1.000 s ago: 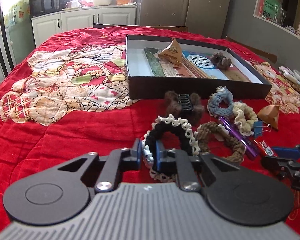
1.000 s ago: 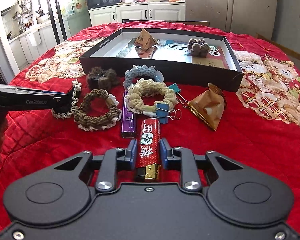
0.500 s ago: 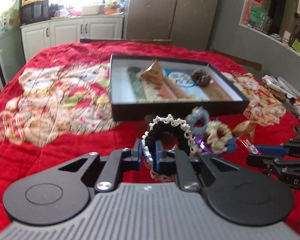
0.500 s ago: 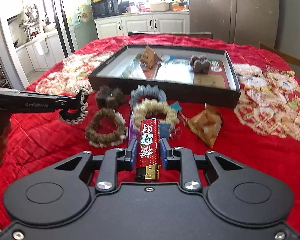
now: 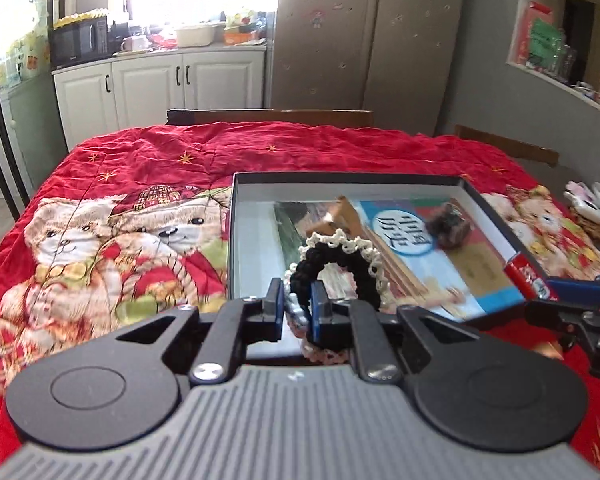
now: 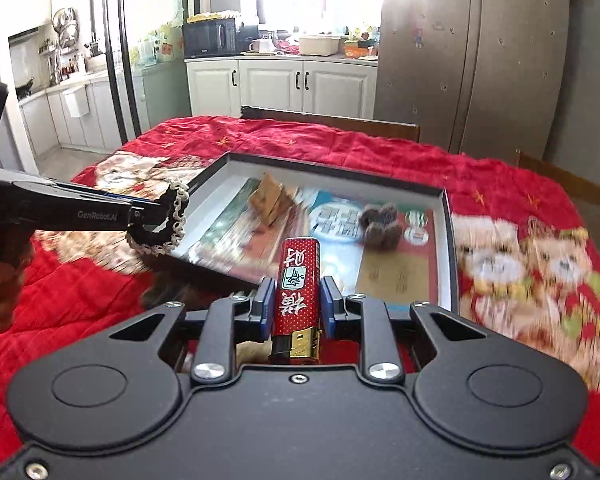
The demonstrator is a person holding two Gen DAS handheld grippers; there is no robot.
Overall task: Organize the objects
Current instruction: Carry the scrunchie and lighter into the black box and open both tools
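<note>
A black braided hair tie with cream lace edging (image 5: 340, 268) is clamped between the fingers of the left hand-held gripper (image 5: 296, 306) and is held above the near left part of the shallow black cardboard tray (image 5: 496, 220). A red spotted lighter with a gold base (image 6: 297, 292) is clamped in the right hand-held gripper (image 6: 296, 306), its tip raised over the tray's near wall. For a clean drop, each piece is best carried well inside the rim before the jaws are parted, and set down on bare printed lining, apart from the tan folded paper pyramid (image 6: 269, 200) and the dark fuzzy hair clip (image 6: 381, 228) already lying in the tray. The table (image 5: 148, 160) is covered by a red quilted cloth with teddy bears. White kitchen cabinets (image 5: 148, 80), a black microwave (image 5: 80, 44) and a grey refrigerator (image 6: 472, 52) are seen beyond
</note>
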